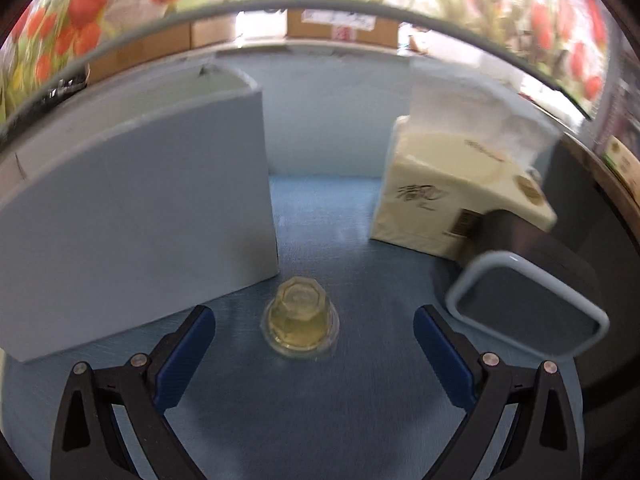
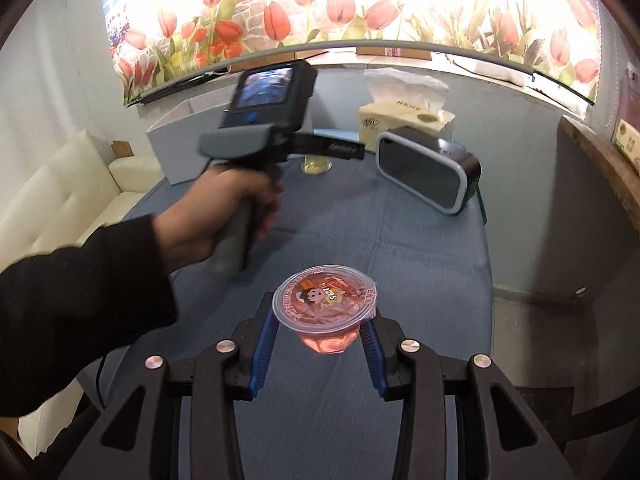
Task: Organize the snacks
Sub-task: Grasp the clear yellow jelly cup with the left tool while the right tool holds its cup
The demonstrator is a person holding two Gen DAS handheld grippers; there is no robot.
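Overhead, pink jelly cup [image 2: 325, 312] in right tongs [image 2: 320, 330]

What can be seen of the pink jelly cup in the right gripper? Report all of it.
The pink jelly cup is a small clear plastic tub of pink-red jelly, sealed by a round printed foil lid with a cartoon face and digits. It sits upright, lid up, clamped at its sides between the blue pads of the right gripper, held above the blue tablecloth. Nothing else touches it.
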